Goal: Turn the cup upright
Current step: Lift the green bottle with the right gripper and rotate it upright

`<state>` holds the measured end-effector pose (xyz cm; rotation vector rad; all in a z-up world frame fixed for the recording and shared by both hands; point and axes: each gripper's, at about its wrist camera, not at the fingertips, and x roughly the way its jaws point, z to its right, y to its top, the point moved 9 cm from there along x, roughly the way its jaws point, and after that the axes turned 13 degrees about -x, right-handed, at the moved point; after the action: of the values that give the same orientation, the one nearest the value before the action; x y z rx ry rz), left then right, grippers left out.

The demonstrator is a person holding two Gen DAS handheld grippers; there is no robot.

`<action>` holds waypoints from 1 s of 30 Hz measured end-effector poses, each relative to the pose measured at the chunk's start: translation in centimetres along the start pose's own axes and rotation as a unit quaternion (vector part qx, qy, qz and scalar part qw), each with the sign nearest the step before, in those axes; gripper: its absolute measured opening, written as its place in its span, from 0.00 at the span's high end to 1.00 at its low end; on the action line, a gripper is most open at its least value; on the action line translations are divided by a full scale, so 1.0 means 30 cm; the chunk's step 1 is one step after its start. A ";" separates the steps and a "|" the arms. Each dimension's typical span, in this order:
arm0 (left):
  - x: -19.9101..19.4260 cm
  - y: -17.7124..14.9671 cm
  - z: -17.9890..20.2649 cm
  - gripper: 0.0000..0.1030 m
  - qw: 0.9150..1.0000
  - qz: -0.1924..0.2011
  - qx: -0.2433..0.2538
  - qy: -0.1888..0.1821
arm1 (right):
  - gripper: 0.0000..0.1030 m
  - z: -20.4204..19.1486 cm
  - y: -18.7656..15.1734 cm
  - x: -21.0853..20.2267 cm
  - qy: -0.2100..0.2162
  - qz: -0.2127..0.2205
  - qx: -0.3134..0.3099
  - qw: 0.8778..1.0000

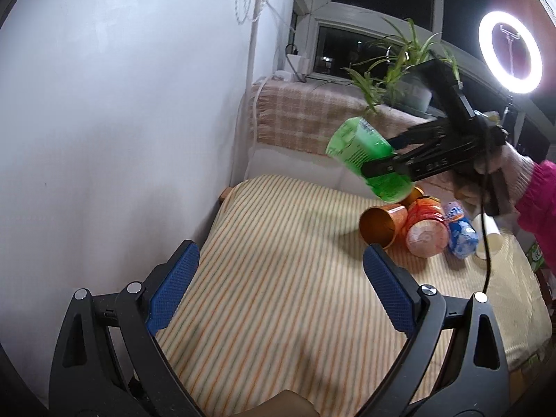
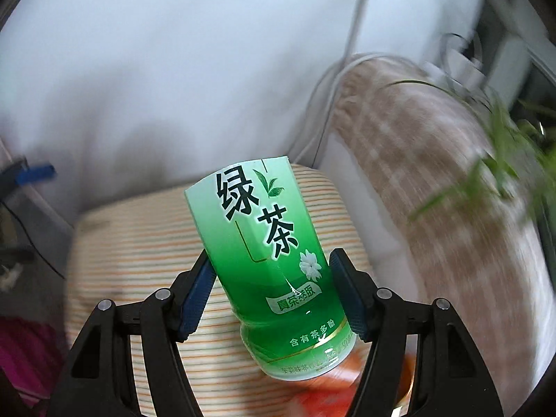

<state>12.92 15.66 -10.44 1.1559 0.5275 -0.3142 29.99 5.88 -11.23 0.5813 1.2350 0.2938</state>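
My right gripper (image 2: 271, 292) is closed on the green cup (image 2: 267, 260), pads pressing its lower body from both sides. The green cup hangs tilted in the air above the far part of the table (image 1: 278, 295), clear of the striped cloth. My left gripper (image 1: 281, 288) stands wide open and empty over the near left area of the table.

Risks, as I judge them: the thin plastic wall may buckle or slip between the pads during rotation; a tilted set-down on the soft cloth could tip the green cup; its path passes close above the lying cups at the far right edge.

Count: one green cup held; one orange cup (image 1: 382, 224), one red-orange cup (image 1: 425, 231), one blue cup (image 1: 460, 231) and one white cup (image 1: 490, 238), all on their sides. A further orange object behind them is unclear.
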 end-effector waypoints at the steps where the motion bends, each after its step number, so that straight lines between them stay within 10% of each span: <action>1: -0.011 -0.003 0.011 0.06 1.000 0.001 0.003 -0.003 | 0.36 -0.005 -0.009 -0.021 -0.002 0.007 0.015 1.000; 16: -0.145 -0.101 0.219 0.06 0.997 -0.013 0.036 -0.072 | 0.36 -0.143 -0.335 -0.465 -0.034 0.080 0.271 0.959; 30: -0.065 -0.254 0.436 0.06 0.984 -0.105 0.056 -0.135 | 0.36 -0.275 -0.826 -0.445 0.007 0.078 0.521 0.850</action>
<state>10.55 0.61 -11.37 1.1448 0.3961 -0.6801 15.57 -19.16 -16.26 1.6232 1.3041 -0.2895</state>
